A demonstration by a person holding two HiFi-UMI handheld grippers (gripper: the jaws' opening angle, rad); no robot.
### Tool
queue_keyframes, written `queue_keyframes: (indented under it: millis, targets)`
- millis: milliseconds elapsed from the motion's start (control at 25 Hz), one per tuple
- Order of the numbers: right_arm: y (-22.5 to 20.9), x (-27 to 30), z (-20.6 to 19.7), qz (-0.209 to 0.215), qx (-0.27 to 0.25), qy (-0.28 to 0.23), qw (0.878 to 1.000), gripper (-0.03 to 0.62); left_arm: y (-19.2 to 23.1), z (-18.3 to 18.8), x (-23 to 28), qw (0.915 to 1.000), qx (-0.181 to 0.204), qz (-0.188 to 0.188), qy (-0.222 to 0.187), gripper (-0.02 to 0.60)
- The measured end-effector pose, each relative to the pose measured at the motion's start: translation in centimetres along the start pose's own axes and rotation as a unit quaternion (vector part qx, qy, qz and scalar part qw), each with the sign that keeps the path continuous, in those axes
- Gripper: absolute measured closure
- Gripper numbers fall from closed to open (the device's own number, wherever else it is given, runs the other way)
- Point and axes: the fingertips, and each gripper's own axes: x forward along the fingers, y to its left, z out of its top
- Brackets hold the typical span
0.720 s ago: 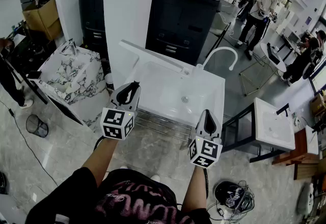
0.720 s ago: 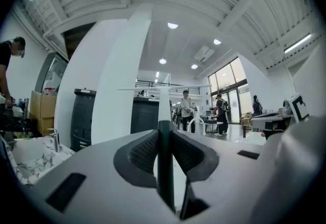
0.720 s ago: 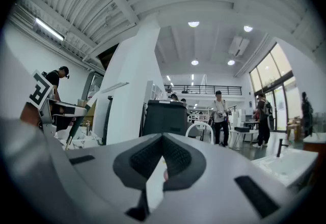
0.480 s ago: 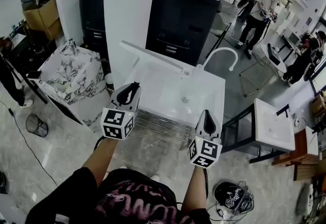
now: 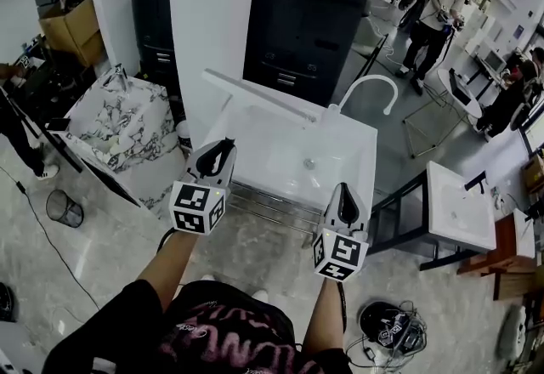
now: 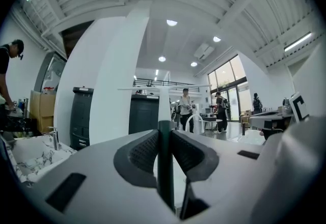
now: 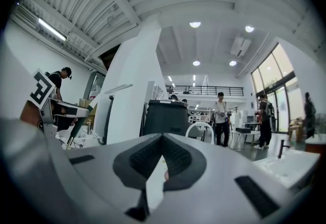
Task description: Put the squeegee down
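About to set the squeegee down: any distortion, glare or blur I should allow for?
Left gripper view: heavy fisheye, black corners; the white T-shaped squeegee with dark handle, clamped in the left tongs, reads clearly. Right gripper view: same warping, ceiling lamps blown out. Head view: even light, white rectangular basin nearly washed out.

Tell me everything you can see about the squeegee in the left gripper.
The squeegee is T-shaped: a dark green lower handle, a white stem above it, and a thin white crossbar at the top. It stands upright, its handle clamped between the jaws of the left gripper, with nothing else touching it. In the head view the crossbar hangs over the white sink.
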Motion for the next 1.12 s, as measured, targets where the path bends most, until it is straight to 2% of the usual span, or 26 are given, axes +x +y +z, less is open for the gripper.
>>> queue_keyframes:
  millis: [600, 1120]
  targets:
    - [-3.4, -0.9, -1.3, 0.004, 0.025, 0.004, 1.000, 0.572, -4.1, -0.5, 0.8, 0.9999, 0.010, 0.004, 0.013, 0.497]
    - [-6.1, -1.8, -3.8, 0.031, 0.020, 0.013, 0.999, 0.572, -7.4, -1.3, 0.8, 0.9995, 0.016, 0.026, 0.012, 0.497]
